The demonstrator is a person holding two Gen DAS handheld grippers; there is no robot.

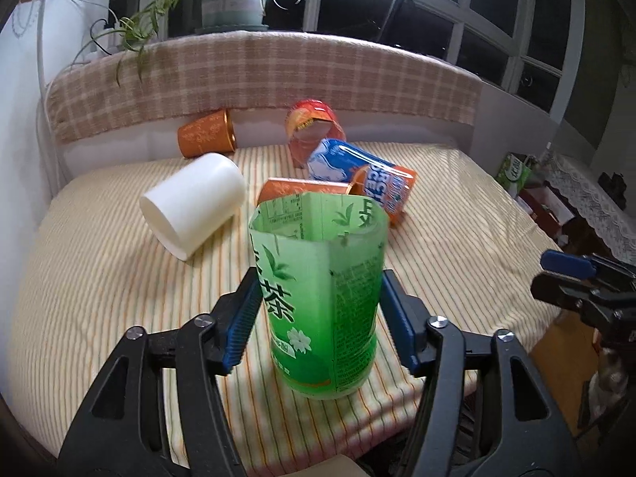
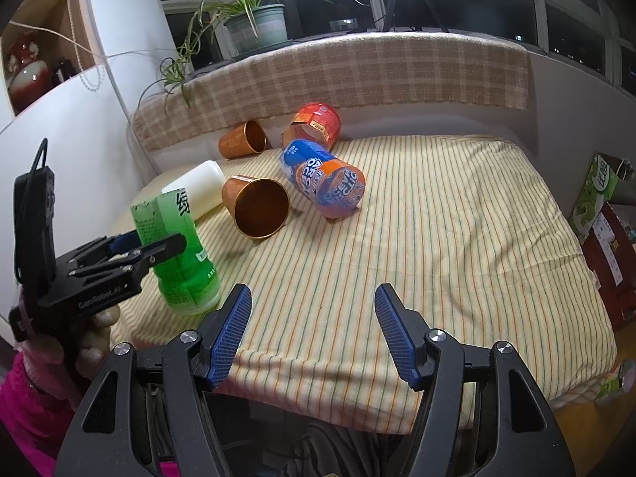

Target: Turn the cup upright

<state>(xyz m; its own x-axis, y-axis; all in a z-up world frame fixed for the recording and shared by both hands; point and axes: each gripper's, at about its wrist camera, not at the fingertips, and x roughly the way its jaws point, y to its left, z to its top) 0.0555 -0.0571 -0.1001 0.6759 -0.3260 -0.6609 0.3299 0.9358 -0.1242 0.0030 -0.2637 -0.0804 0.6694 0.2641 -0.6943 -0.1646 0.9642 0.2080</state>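
A green tea-label cup (image 1: 318, 294) stands upright, open end up, on the striped table near its front left corner; it also shows in the right wrist view (image 2: 179, 254). My left gripper (image 1: 320, 318) straddles it with the blue pads (image 1: 242, 318) close beside its walls, a thin gap on each side. My right gripper (image 2: 314, 330) is open and empty above the table's front edge. Other cups lie on their sides behind: a white one (image 1: 194, 202), two orange ones (image 2: 256, 210) (image 2: 243, 140), a blue-orange one (image 2: 322, 181), a red one (image 2: 314, 123).
The striped cloth table (image 2: 457, 238) ends at a plaid-covered ledge (image 2: 357, 75) with a potted plant (image 2: 258, 24). Boxes (image 2: 600, 214) stand off the table's right edge. A shelf with a vase (image 2: 28, 75) is at left.
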